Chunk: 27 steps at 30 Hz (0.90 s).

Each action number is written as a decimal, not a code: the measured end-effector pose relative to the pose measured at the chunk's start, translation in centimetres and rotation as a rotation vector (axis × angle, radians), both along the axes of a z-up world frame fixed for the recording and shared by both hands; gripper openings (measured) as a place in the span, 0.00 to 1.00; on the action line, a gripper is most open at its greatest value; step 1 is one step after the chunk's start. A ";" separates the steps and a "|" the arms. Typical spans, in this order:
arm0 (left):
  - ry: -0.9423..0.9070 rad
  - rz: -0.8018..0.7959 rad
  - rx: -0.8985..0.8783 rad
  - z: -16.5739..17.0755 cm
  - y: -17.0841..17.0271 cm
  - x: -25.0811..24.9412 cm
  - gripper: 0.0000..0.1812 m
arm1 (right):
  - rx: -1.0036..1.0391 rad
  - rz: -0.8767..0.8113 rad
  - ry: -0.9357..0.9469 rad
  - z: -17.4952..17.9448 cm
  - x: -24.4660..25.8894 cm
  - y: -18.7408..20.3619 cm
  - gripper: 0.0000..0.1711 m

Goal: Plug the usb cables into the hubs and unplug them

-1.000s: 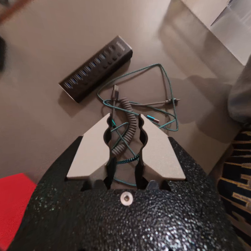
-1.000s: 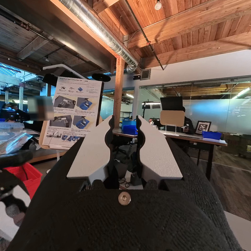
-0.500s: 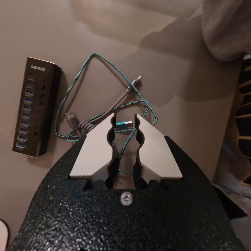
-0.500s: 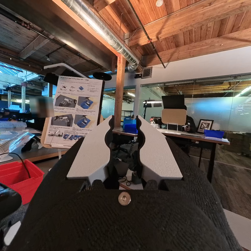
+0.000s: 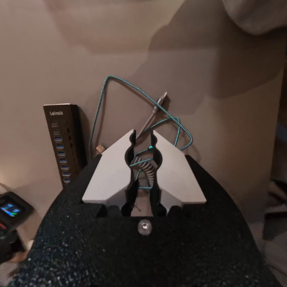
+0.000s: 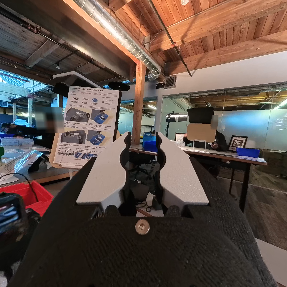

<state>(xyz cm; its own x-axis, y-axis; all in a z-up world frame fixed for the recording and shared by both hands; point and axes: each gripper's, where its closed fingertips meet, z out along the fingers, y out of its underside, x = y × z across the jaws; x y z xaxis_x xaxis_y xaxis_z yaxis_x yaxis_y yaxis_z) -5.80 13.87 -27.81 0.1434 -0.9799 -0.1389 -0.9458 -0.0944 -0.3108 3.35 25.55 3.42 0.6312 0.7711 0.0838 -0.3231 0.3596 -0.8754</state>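
In the left wrist view a black USB hub [image 5: 62, 142] with a row of blue ports lies on the tan table [image 5: 46, 62], just left of my left finger. A teal braided cable [image 5: 99, 101] and a grey coiled cable [image 5: 148, 167] lie tangled beside it. My left gripper [image 5: 143, 133] is open and points down over the tangle, holding nothing. The teal cable's plug [image 5: 150, 147] shows in the gap, close to the right finger. A loose USB-A plug [image 5: 100, 148] lies between hub and left finger. My right gripper [image 6: 142, 135] is open and empty, pointing out into the room.
A small device with a lit screen [image 5: 10, 212] sits at the lower left; it also shows in the right wrist view [image 6: 9, 212]. Pale fabric [image 5: 256, 15] hangs at the top right. The right view shows a red bin [image 6: 23, 195], an instruction sheet [image 6: 88, 125] and desks with people. The grippers' ends are close to 35 centimeters from one another. From my left tips it is roughly 10 centimeters to the loose USB-A plug [image 5: 100, 148]; from my right, 40 centimeters. The black USB hub [image 5: 62, 142] is about 15 centimeters from my left fingertips and 35 centimeters from my right.
My left gripper has swung and moved over the cables; the hub now sits right beside my left finger and the coiled cable lies in the gap. The right gripper has barely moved.
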 end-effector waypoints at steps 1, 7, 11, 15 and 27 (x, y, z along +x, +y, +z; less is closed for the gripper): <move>0.059 -0.070 0.006 -0.4 -0.1 -0.4 0.09 | -0.001 0.002 0.000 0.0 0.0 0.0 0.18; 0.227 -0.273 -0.208 -2.5 -1.8 -2.1 0.10 | -0.004 0.006 0.003 0.0 0.0 0.1 0.18; 0.353 -0.328 -0.250 -3.5 -1.3 -3.2 0.13 | -0.008 0.007 -0.003 -0.1 -0.2 0.2 0.18; 0.368 -0.359 -0.260 -3.4 -1.2 -3.1 0.13 | -0.009 0.011 -0.007 -0.2 -0.3 0.2 0.18; 0.461 -0.431 -0.217 -5.4 -2.0 -3.5 0.10 | -0.020 0.023 -0.005 -0.4 -0.4 0.4 0.18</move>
<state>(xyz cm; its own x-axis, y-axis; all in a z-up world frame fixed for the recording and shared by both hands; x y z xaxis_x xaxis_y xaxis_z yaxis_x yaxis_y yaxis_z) -9.31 11.90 -33.17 -0.2938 -0.9489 0.1148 -0.9445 0.3067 0.1174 2.90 25.96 3.07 0.6127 0.7871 0.0715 -0.3264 0.3343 -0.8841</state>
